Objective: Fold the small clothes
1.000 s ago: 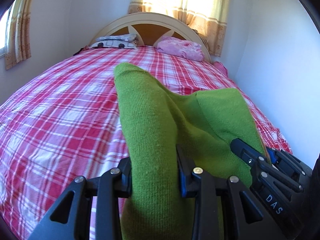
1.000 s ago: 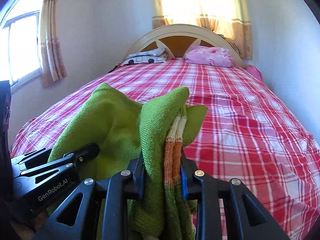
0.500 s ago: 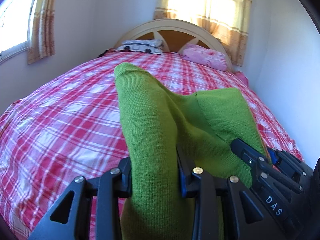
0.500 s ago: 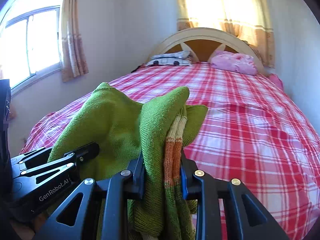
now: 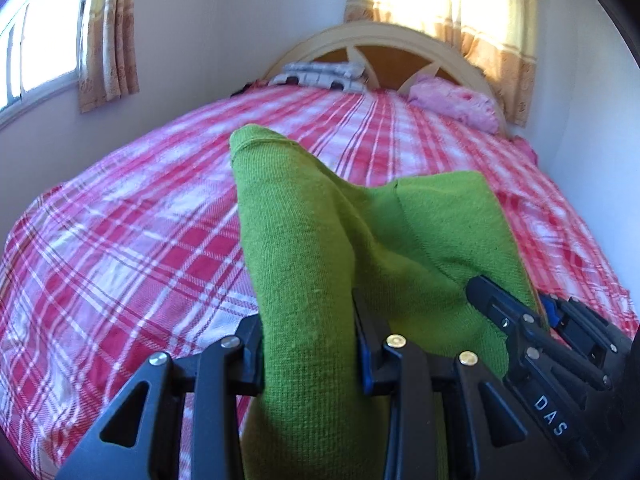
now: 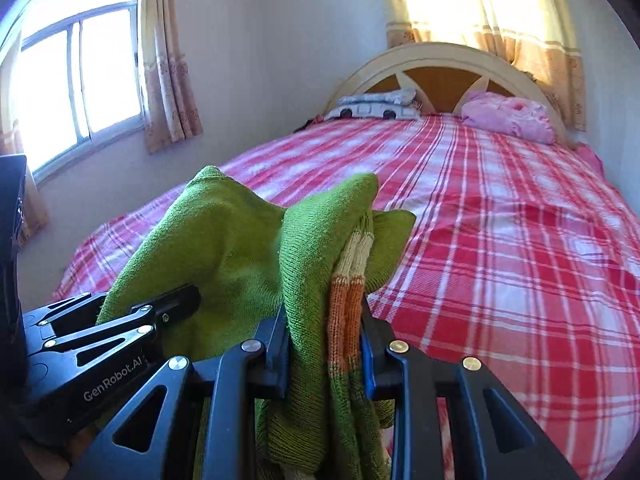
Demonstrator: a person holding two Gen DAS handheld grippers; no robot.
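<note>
A small green knitted garment (image 5: 304, 248) with orange and cream stripes (image 6: 346, 292) hangs between my two grippers above the near end of the bed. My left gripper (image 5: 308, 356) is shut on one green edge of it. My right gripper (image 6: 324, 352) is shut on the other edge, where the stripes show. The right gripper shows at the lower right of the left wrist view (image 5: 536, 340). The left gripper shows at the lower left of the right wrist view (image 6: 120, 328). The cloth hides the fingertips of both.
A bed with a red and white checked sheet (image 5: 140, 240) fills the room ahead. A grey pillow (image 6: 376, 106) and a pink bundle (image 6: 508, 116) lie by the cream headboard (image 6: 436, 56). A window (image 6: 76, 92) is on the left wall; a white wall (image 5: 592, 160) stands close on the right.
Both views have swung to the left, with more of the left wall and window showing. The garment stays gripped the same way in both grippers.
</note>
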